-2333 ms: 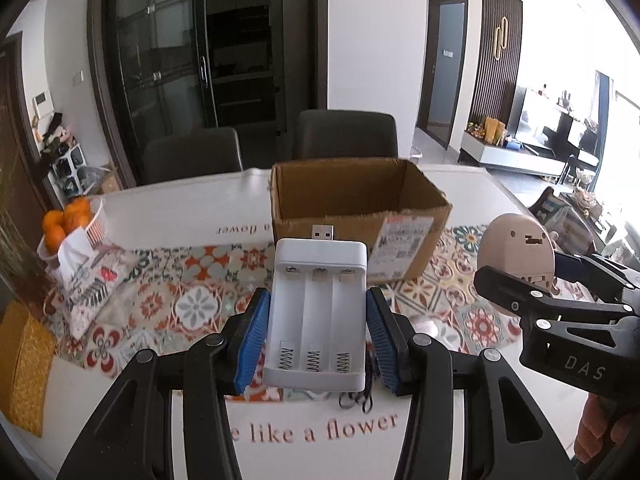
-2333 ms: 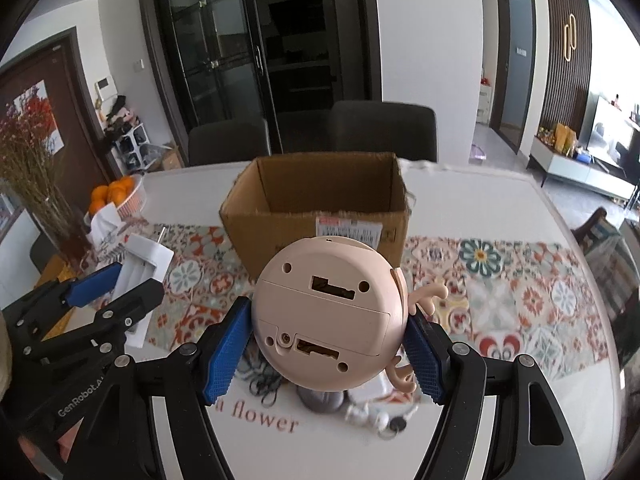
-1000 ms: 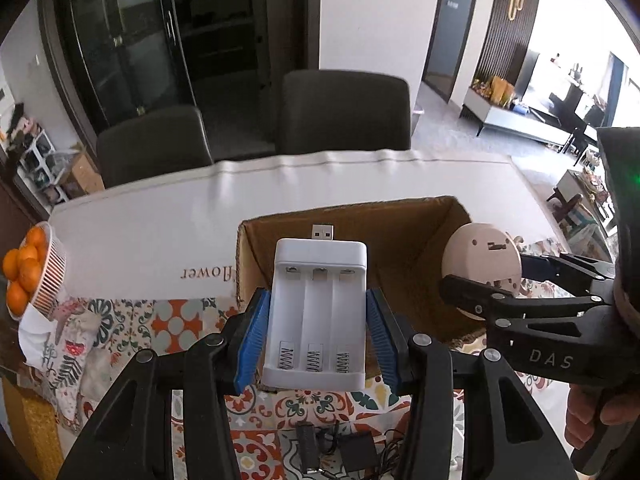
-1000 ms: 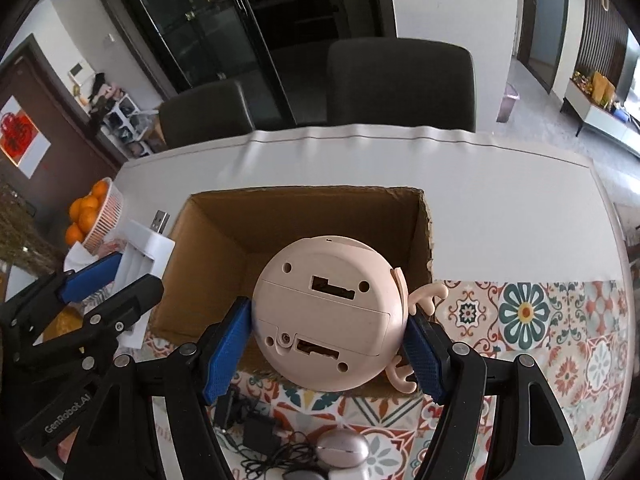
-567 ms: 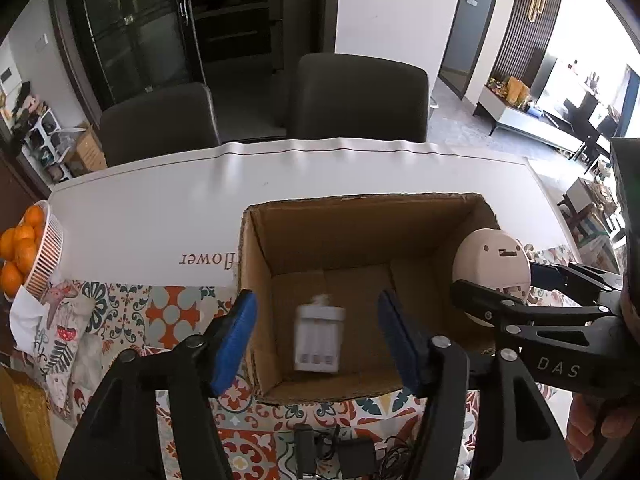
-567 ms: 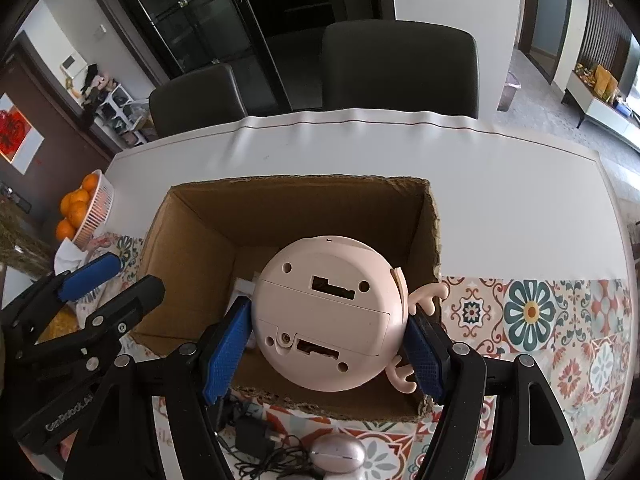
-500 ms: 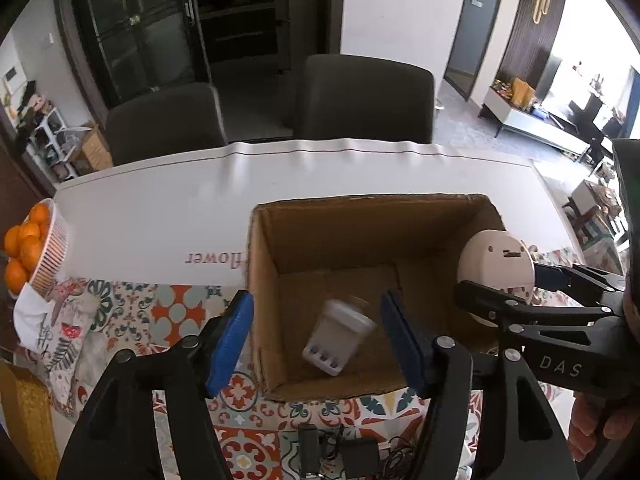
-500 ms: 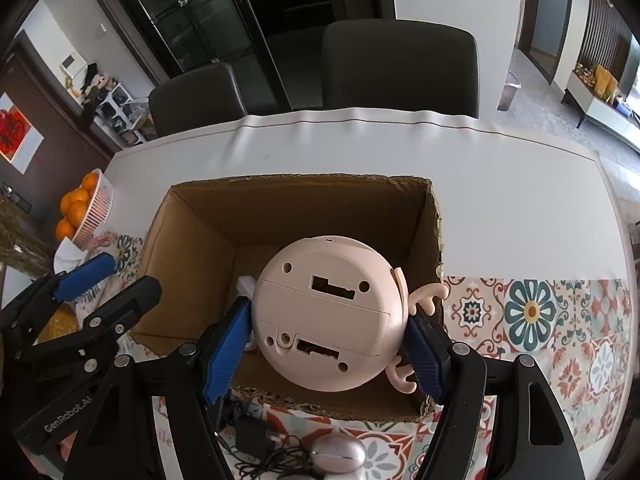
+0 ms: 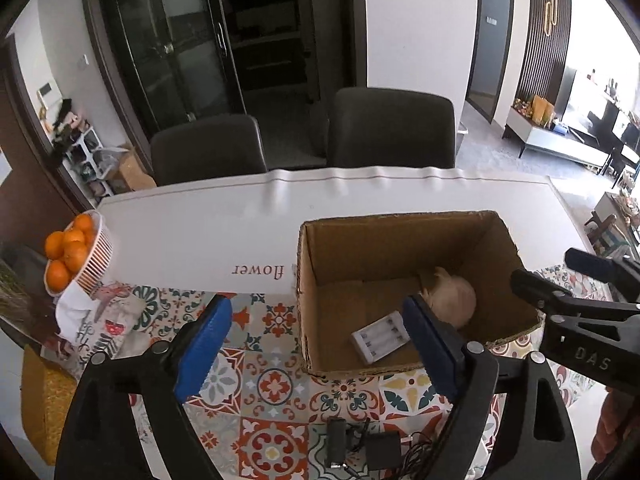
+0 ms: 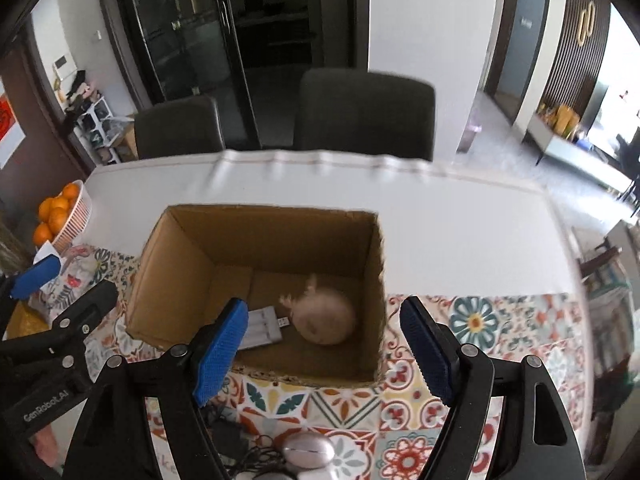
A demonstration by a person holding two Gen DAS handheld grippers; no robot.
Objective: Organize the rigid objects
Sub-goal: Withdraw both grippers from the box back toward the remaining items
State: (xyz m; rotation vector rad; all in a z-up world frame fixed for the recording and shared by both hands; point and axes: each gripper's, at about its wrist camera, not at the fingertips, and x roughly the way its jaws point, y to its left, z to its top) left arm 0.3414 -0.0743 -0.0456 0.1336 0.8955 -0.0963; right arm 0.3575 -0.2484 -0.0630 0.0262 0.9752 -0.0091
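The white battery charger [image 9: 380,337] and the round pink toy [image 10: 325,319] lie side by side inside the cardboard box [image 10: 180,272], and above the box both the left gripper [image 9: 320,344] and right gripper [image 10: 320,350] have their fingers spread wide, holding nothing.

right gripper [image 10: 320,344] fingers now apart | pink toy [image 10: 326,320] dropped into box [image 10: 172,280]

Both my cameras look down and forward over the table from close above. The left view sits left of the cardboard box [image 9: 400,236], the right view almost over it [image 10: 264,216]. Both share the box, orange basket [image 9: 86,264], and two chairs.
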